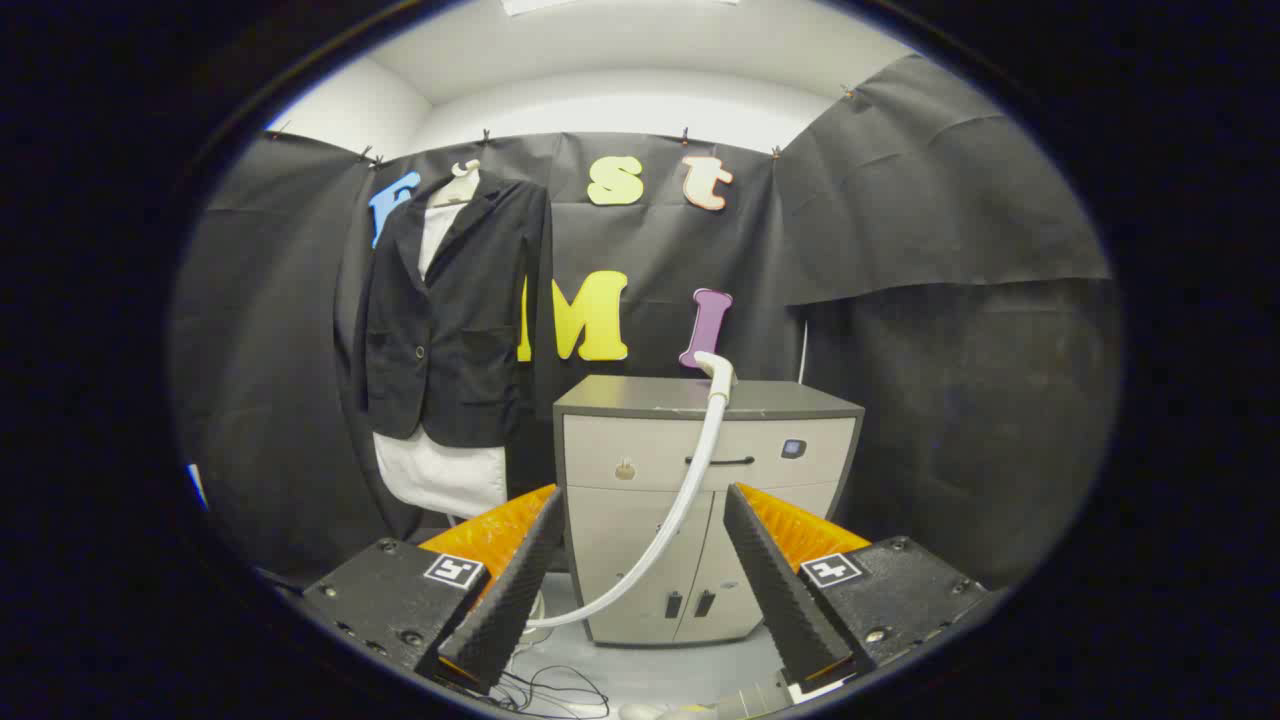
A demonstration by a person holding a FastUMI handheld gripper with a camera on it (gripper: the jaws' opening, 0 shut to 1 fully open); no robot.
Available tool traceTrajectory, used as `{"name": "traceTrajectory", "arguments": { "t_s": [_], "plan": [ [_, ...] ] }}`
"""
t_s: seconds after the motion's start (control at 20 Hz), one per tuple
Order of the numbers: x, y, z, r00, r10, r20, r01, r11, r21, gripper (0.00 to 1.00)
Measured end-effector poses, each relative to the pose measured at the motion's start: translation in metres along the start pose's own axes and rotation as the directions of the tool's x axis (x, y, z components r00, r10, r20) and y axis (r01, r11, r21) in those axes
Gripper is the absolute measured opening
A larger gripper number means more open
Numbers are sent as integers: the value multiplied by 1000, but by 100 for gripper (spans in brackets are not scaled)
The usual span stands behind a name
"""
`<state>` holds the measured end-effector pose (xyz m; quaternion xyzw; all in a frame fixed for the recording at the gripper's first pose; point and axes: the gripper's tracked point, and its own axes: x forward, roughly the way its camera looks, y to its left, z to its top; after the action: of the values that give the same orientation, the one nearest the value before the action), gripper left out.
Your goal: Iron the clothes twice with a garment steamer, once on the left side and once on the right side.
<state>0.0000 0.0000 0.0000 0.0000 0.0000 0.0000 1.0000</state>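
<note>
Spread wide with nothing between them, the hand-held gripper's [640, 590] two fingers point level into the booth, toward a cabinet standing well beyond them.

Largest of the things ahead is that grey-topped, cream-fronted cabinet [800, 470], set square against the black cloth wall, with a drawer above and two doors below. Beside it, on the left and higher, hangs a dark tailored jacket [450, 320] over a white shirt [440, 475], both on a pale hanger [458, 185]; the shirt's hem shows below the jacket. The clothes hang upright and flat to the wall, up and to the left of the fingers, and apart from the cabinet's near corner.

Next comes the white steamer hose [680, 500], which runs in a long curve from the floor between the fingers, up across the cabinet front to its top edge. At its upper end the white garment steamer head [715, 368] rests on the cabinet top, its handle leaning up and slightly right. That handle lies straight ahead of the gripper and a little above the fingertips, its long axis near upright, so a forward and upward reach with the fingers either side of it looks like the move to come. Thin dark cables [560, 690] lie on the pale floor just below the fingers.

No steaming has begun, judging by the untouched head.
</note>
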Motion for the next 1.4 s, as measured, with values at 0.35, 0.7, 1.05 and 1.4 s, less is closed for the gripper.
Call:
{"name": "traceTrajectory", "arguments": {
  "t_s": [0.35,0.7,1.05,1.4],
  "plan": [
    [3,-2,-1,1000,-6,-3,6,1000,7,100],
    [12,-13,3,999,-38,-3,38,999,9,100],
    [45,-57,19,994,-105,-21,106,994,34,100],
    [141,-101,71,995,-103,-7,103,994,35,100]
  ]
}}
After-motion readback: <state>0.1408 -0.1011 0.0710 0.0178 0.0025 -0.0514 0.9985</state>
